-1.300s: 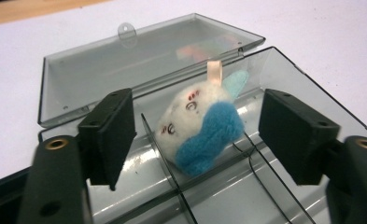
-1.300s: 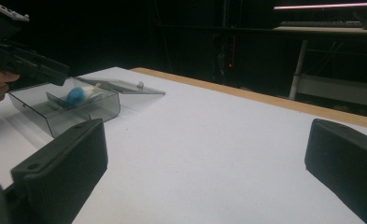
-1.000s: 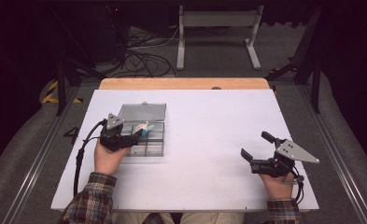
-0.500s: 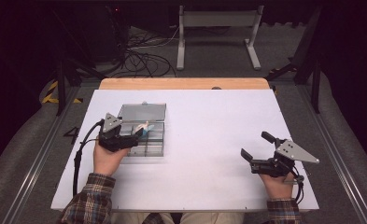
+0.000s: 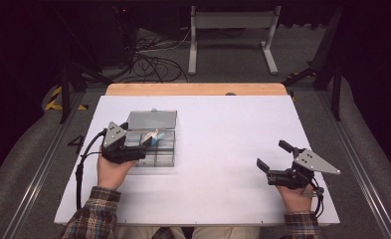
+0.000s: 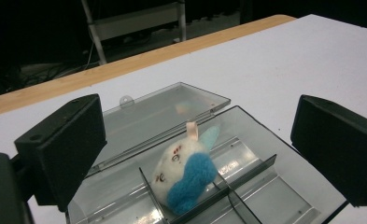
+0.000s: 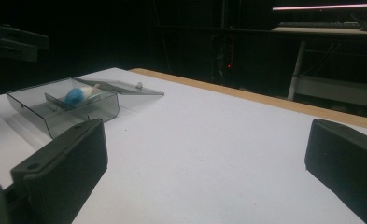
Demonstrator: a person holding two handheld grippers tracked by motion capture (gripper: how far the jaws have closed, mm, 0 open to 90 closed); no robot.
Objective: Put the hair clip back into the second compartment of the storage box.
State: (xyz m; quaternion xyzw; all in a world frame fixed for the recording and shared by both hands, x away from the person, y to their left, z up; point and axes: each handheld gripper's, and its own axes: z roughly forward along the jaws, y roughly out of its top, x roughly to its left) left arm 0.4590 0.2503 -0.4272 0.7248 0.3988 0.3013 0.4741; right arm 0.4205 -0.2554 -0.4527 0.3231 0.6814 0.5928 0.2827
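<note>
Two hands come in from six o'clock in the high view. At eight o'clock, the left gripper (image 5: 142,145) hovers level over the clear plastic box (image 5: 155,158); its jaws have just been opening and stand wide, gripping nothing. Below them, a felt bunny (image 6: 186,172) lies in a divided compartment, blue body partly hidden by a partition. At four o'clock, the right gripper (image 5: 272,160) rests on the white table (image 5: 223,139), jaws spread, empty.

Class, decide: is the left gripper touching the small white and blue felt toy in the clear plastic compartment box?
Apart. The left gripper view shows the left gripper open, clear space between each jaw and the toy lying in the box.
</note>
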